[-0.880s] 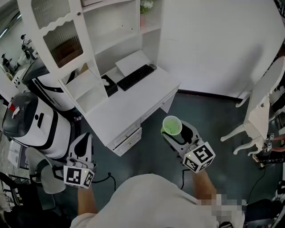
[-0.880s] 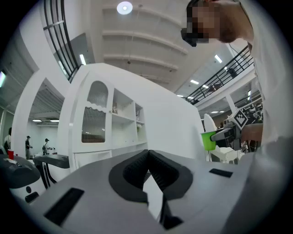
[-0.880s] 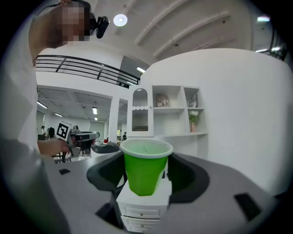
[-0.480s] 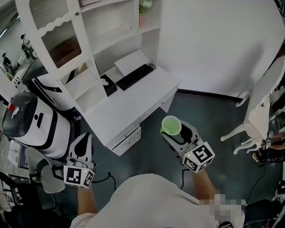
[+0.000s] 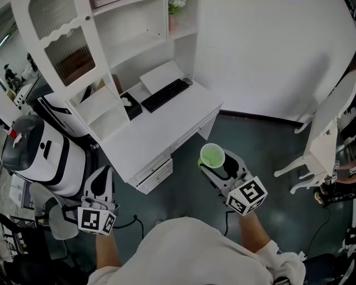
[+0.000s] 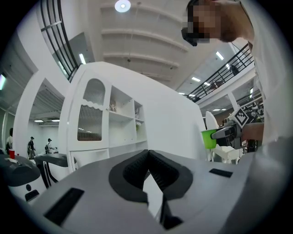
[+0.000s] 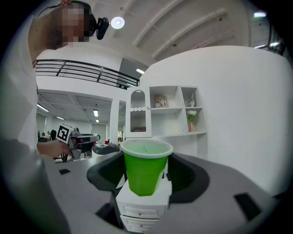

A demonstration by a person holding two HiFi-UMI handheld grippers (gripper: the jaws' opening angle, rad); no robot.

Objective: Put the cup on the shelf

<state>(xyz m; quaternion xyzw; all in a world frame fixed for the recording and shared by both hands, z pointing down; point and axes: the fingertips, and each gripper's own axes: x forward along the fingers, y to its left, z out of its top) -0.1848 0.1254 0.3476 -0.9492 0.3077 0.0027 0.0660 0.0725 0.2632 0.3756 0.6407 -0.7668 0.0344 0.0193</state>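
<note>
A green plastic cup (image 5: 212, 155) stands upright between the jaws of my right gripper (image 5: 217, 163), which is shut on it, above the dark floor just off the desk's front right corner. In the right gripper view the cup (image 7: 145, 165) fills the middle, and the white shelf unit (image 7: 176, 111) stands well behind it. That shelf unit (image 5: 139, 40) rises over the desk at the head view's upper left. My left gripper (image 5: 101, 173) hangs low at the left, shut and empty, its pads (image 6: 137, 170) meeting at the tip.
A white desk (image 5: 167, 131) carries a black keyboard (image 5: 164, 95) and a dark box (image 5: 131, 106). A small vase of flowers (image 5: 172, 12) sits on an upper shelf. A white and black machine (image 5: 39, 156) stands left, and a white chair (image 5: 322, 139) right.
The desk and shelf unit have slid a little left and up in the head view. The cup and right gripper have shifted slightly left. The left gripper stays shut in place.
</note>
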